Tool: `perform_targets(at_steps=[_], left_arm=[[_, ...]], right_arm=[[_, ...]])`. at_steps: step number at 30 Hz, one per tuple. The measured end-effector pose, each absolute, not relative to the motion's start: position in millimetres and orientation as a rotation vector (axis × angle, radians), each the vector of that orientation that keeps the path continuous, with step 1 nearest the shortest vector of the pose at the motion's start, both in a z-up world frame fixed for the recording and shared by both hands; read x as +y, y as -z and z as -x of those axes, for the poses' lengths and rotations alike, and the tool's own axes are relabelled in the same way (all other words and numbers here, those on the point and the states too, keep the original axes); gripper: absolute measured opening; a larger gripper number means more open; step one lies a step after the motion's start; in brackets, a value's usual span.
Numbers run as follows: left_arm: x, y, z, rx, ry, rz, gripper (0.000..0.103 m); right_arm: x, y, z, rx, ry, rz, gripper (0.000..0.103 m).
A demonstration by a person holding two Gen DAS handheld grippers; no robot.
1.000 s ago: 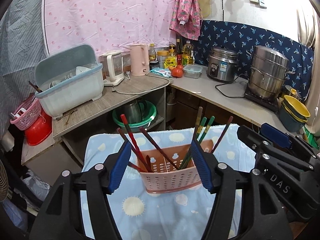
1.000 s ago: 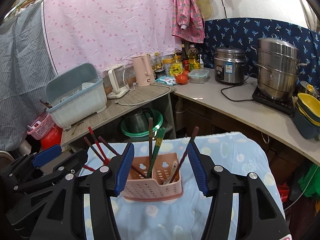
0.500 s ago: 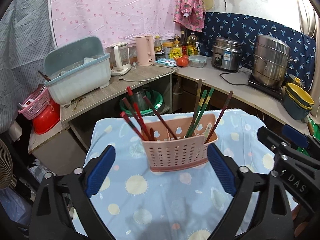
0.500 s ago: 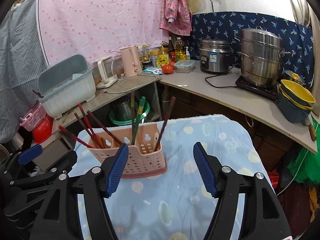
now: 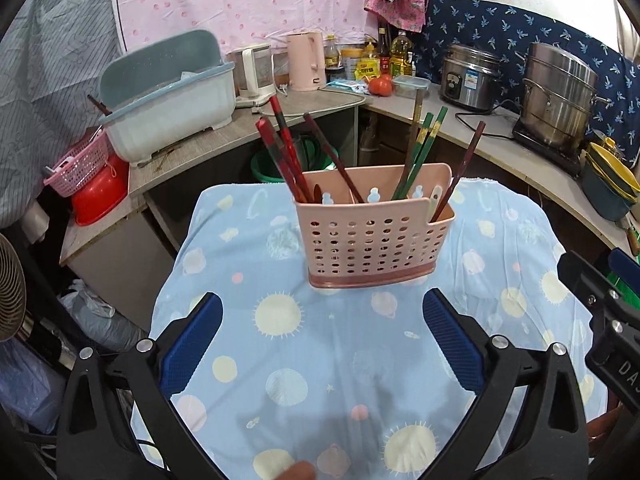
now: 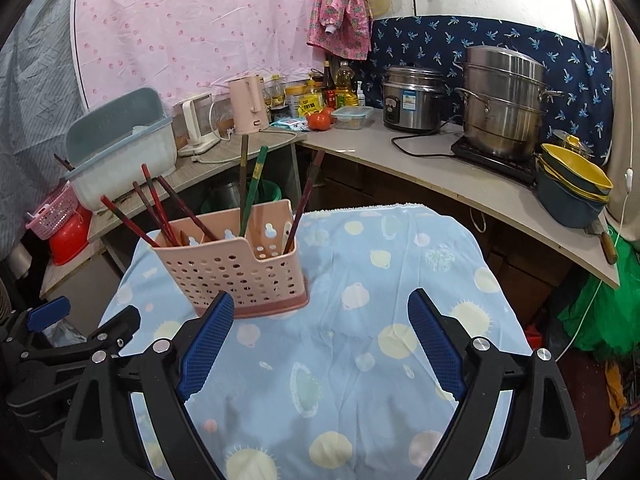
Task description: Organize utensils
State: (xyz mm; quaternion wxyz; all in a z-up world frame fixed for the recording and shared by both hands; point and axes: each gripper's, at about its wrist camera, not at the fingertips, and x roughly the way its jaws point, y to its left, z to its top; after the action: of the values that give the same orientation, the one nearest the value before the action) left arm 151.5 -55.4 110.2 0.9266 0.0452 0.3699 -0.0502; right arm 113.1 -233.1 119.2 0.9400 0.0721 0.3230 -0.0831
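Well, the pink utensil basket point(image 5: 374, 232) stood upright at mid-frame on the blue patterned cloth point(image 5: 320, 360), red chopsticks point(image 5: 282, 152) leaning left, green ones point(image 5: 420, 152) right. The left gripper point(image 5: 322, 340) and right gripper point(image 6: 320, 340) both gaped wide, grasping nothing.

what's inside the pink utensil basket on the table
Red chopsticks lean in the pink basket's left side; green chopsticks and a dark one stand right. Their lower ends are hidden behind its wall.
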Motion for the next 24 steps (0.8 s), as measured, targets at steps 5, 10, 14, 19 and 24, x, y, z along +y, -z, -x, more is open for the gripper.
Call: perform_targets(at_steps=[5,10,14,19,24], left_arm=[[-52.7,-107.4,-149.7,0.763,0.091,-0.084,0.096],[-54.8,-108.4,-147.4,0.753,0.084,-0.096,0.096],[-54.4,-110.1,-146.4,0.75,0.081,-0.096,0.096],[-54.3,-111.7,-142.8,0.74,0.083,-0.095,0.096],[-53.9,-110.1,-141.1,0.74,0.075,-0.107,0.096]], right_arm=[[-231.5,-112.3,-109.2,0.672,0.171,-0.136,0.085],[-228.7,-110.0,-108.8,0.68,0.16,-0.138,0.085],[-226.9,-110.3,-109.4,0.686,0.154,-0.136,0.085],[-224.0,-110.5,-108.4,0.69,0.147,-0.132,0.086],[-222.7,-108.3,-107.7,0.697,0.142,-0.13,0.086]])
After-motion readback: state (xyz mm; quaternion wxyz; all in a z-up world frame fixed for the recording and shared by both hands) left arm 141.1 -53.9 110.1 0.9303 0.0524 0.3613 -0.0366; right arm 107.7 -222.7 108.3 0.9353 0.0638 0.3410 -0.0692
